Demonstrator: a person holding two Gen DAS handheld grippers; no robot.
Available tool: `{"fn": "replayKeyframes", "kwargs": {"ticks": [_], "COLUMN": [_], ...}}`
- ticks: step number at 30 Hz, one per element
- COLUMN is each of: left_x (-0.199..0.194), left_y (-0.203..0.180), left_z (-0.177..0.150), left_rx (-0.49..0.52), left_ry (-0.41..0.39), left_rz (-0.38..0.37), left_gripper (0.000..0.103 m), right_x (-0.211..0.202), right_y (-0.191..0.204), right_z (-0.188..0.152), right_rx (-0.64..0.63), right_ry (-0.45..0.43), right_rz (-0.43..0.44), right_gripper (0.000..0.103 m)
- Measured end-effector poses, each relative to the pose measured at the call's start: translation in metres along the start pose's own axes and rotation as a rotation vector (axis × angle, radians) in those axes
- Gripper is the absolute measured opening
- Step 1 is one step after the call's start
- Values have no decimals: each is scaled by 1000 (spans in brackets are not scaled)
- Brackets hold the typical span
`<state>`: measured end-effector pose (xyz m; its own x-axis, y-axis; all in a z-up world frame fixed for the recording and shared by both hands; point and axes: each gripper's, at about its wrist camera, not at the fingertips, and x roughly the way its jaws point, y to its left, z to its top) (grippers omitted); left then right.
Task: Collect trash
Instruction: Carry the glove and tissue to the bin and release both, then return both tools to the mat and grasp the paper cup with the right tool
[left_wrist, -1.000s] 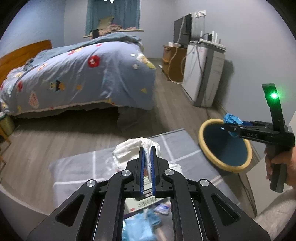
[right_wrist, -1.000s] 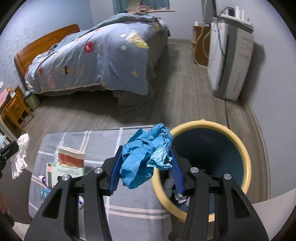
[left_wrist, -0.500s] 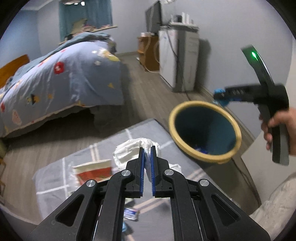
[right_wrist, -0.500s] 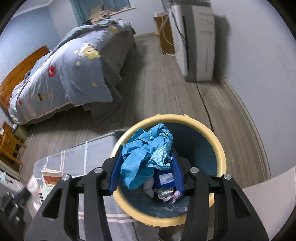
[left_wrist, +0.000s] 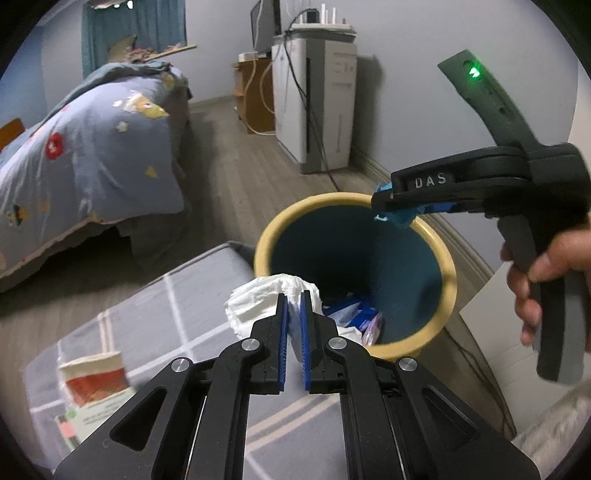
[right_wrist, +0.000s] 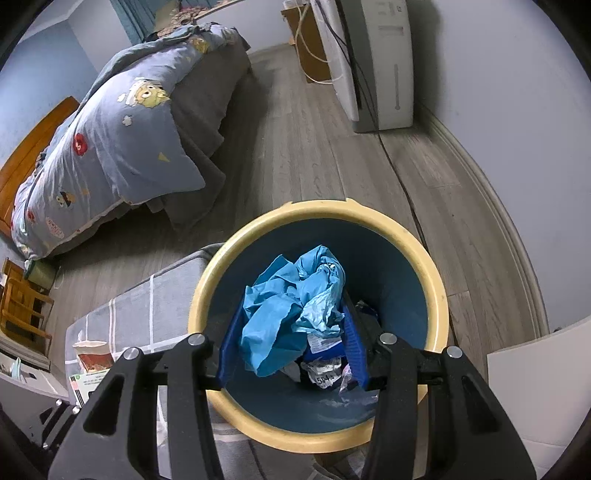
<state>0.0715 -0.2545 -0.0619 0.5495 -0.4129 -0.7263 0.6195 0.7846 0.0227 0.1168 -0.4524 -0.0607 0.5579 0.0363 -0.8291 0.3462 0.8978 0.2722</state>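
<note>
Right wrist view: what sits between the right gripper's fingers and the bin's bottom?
Nothing but air over the trash at the bottom. The gripper holds a blue wad above the bin.

Counted, by kind: two grippers (left_wrist: 293, 306) (right_wrist: 291, 325); one yellow-rimmed bin (right_wrist: 437, 291), centre; one white crumpled wad (left_wrist: 266, 299); one blue crumpled wad (right_wrist: 291, 306); one bed (right_wrist: 122, 140), upper left; one white appliance (left_wrist: 321, 107), upper centre; one printed cup (left_wrist: 94, 376), lower left.
</note>
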Motion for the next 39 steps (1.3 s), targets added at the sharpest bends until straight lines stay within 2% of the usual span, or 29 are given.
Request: {"fn": "replayKeyframes", "kwargs": {"ticks": [8, 10, 12, 13, 14, 16, 18, 21, 23, 25, 31, 39], "left_x": [25, 29, 30, 29, 27, 26, 23, 15, 8, 1, -30, -109], "left_y": [-6, -8, -9, -9, -8, -6, -3, 5, 13, 23, 55, 106], "left_z": [21, 25, 27, 26, 25, 23, 19, 11, 7, 4, -2, -5], "left_rx": [22, 21, 26, 26, 24, 17, 7, -4, -20, -40, -96, -123], "left_ry": [-10, -9, -16, -24, -37, -38, -39, -44, -45, -45, -37, -81], "left_rz": [-17, -26, -20, -21, -19, -19, 3, 44, 71, 89, 139, 218], "left_gripper": [8, 17, 45, 51, 57, 59, 73, 88, 91, 93, 94, 96], "right_x": [5, 5, 5, 4, 3, 3, 3, -1, -6, -10, -17, -22], "right_y": [-11, -12, -13, -13, -14, -15, -16, -12, -6, -1, 22, 67], "right_z": [2, 2, 3, 4, 4, 4, 4, 5, 6, 6, 4, -3], "right_rx": [33, 46, 50, 50, 53, 61, 71, 77, 72, 64, 32, -36], "right_ry": [4, 2, -5, -11, -17, -16, -12, -28, -44, -54, -56, -45], "right_rz": [-9, -3, -11, -17, -23, -27, -25, -30, -31, -40, -29, -3], "right_gripper": [48, 49, 54, 57, 59, 63, 69, 81, 91, 96, 97, 97]}}
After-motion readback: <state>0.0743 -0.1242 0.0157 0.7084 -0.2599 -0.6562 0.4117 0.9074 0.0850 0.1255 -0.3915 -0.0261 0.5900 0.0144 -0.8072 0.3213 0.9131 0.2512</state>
